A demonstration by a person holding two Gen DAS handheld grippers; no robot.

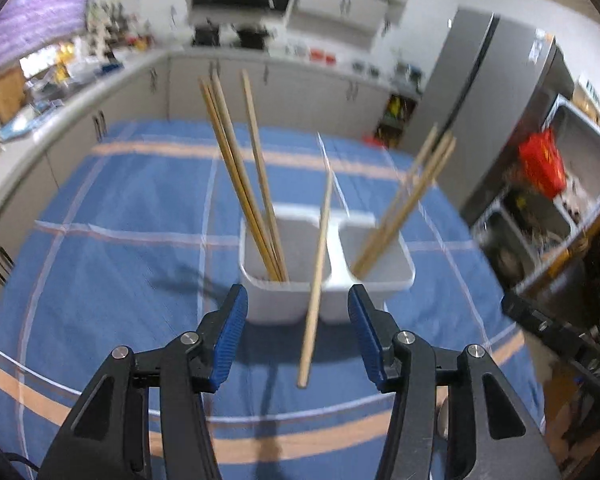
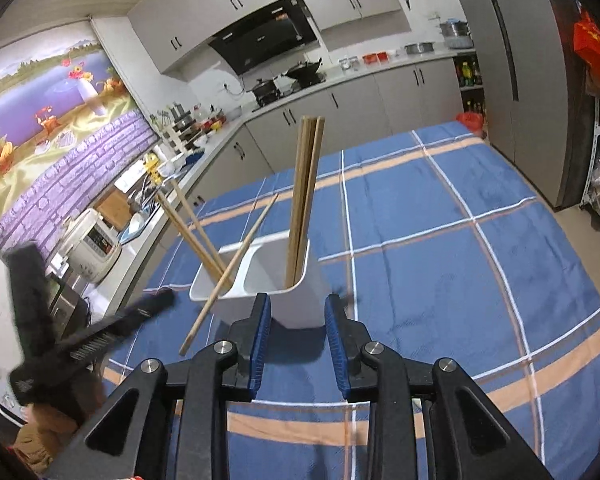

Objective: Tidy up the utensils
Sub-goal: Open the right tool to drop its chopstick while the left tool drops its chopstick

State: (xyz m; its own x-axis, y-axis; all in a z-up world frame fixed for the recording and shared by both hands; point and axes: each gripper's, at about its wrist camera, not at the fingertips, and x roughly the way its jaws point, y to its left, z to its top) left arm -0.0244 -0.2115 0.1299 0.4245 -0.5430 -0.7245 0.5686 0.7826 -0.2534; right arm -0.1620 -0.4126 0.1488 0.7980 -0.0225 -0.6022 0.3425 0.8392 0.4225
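Observation:
A white two-compartment holder (image 1: 284,300) stands on the blue checked tablecloth. Wooden chopsticks (image 1: 240,176) lean in its left compartment and more chopsticks (image 1: 404,204) lean in its right one. A single chopstick (image 1: 316,284) hangs tilted in front of the holder, between the open jaws of my left gripper (image 1: 298,300), touching neither pad. In the right wrist view the holder (image 2: 296,308) sits just ahead of my open, empty right gripper (image 2: 296,308); the single chopstick (image 2: 228,276) slants over its left rim, with the left gripper (image 2: 100,332) beside it.
The tablecloth (image 2: 440,264) covers the table around the holder. Kitchen counters and cabinets (image 1: 260,84) run behind and to the left. A grey fridge (image 1: 476,92) and shelves with a red bag (image 1: 540,160) stand at the right.

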